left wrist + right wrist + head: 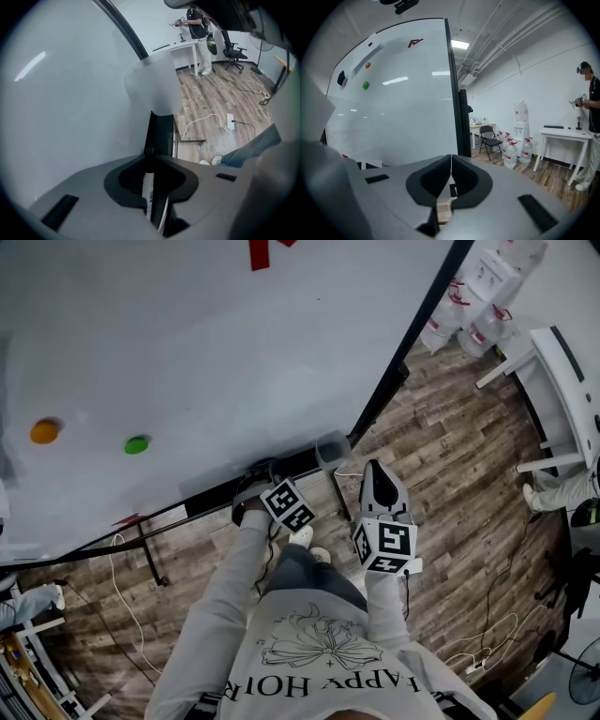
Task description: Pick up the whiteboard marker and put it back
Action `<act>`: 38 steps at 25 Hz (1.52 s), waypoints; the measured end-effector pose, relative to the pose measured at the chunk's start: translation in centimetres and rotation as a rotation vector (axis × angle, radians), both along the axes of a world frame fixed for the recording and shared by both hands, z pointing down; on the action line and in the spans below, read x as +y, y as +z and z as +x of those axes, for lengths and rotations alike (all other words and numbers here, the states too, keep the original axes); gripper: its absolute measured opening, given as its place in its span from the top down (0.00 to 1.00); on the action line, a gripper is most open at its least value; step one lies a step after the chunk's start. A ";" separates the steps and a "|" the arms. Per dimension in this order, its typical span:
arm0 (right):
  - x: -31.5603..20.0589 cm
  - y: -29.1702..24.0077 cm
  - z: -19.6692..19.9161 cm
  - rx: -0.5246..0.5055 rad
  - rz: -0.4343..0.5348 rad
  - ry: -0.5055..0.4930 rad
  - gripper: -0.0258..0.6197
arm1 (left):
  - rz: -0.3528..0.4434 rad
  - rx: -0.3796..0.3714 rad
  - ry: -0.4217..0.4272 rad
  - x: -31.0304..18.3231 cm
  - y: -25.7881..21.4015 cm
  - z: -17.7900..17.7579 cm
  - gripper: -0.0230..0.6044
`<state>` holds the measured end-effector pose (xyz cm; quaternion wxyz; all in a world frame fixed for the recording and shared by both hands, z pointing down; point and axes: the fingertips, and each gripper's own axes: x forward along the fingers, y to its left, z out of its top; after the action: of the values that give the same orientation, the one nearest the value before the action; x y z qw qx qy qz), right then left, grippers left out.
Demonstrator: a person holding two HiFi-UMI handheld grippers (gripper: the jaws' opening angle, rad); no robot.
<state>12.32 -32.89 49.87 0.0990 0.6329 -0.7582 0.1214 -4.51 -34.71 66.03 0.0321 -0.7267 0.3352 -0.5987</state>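
Left gripper point(150, 154) jaws narrow, clamped on white-barrelled whiteboard marker point(148, 190), right at the black tray point(161, 131) along the whiteboard point(187, 352) bottom edge. Right gripper point(450, 161) jaws pressed together, nothing between, clear of the board.

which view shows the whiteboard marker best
The left gripper view: the whiteboard marker, a white barrel with print, stands between the jaws of the left gripper. In the head view that gripper covers it at the whiteboard tray. The right gripper view does not show it.
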 end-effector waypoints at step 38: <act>0.9 -6.7 -5.4 -0.017 0.154 -0.180 0.96 | 0.469 0.854 -0.387 2.4 -23.7 -2.4 0.87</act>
<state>6.96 -31.98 43.13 0.0543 0.5671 -0.8197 0.0589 -6.91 -32.31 42.37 -0.0568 -0.8042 0.5716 -0.1529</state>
